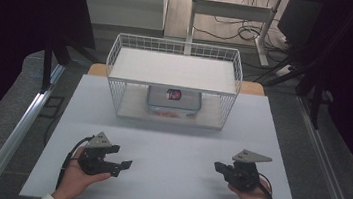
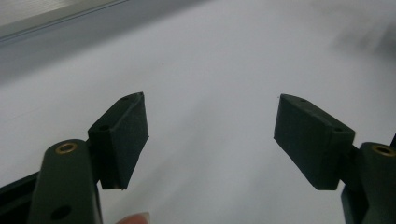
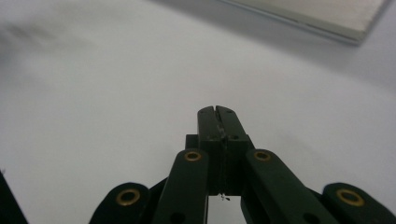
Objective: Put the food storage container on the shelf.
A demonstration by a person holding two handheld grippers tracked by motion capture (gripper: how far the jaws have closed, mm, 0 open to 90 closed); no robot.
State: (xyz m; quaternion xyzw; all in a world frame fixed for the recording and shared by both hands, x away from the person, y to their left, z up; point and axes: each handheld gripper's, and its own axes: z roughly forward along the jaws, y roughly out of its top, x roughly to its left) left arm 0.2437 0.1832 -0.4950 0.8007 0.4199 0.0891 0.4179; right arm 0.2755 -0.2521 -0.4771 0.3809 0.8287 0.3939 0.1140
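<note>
My left gripper (image 1: 124, 166) rests in a hand at the front left of the white table (image 1: 174, 144), its jaws spread apart with nothing between them. In the left gripper view the two black pads (image 2: 123, 135) stand wide over bare tabletop, and the left gripper (image 2: 212, 140) is open. My right gripper (image 1: 218, 167) is held at the front right, pointing left, with its jaws pressed together. The right gripper view shows the right gripper (image 3: 218, 111) shut on nothing above the white surface.
A white wire shelf rack (image 1: 174, 81) stands at the back middle of the table. Under its upper shelf lies a clear lidded box (image 1: 174, 103) with a dark label. Beyond the table are a desk frame (image 1: 234, 15) and floor cables.
</note>
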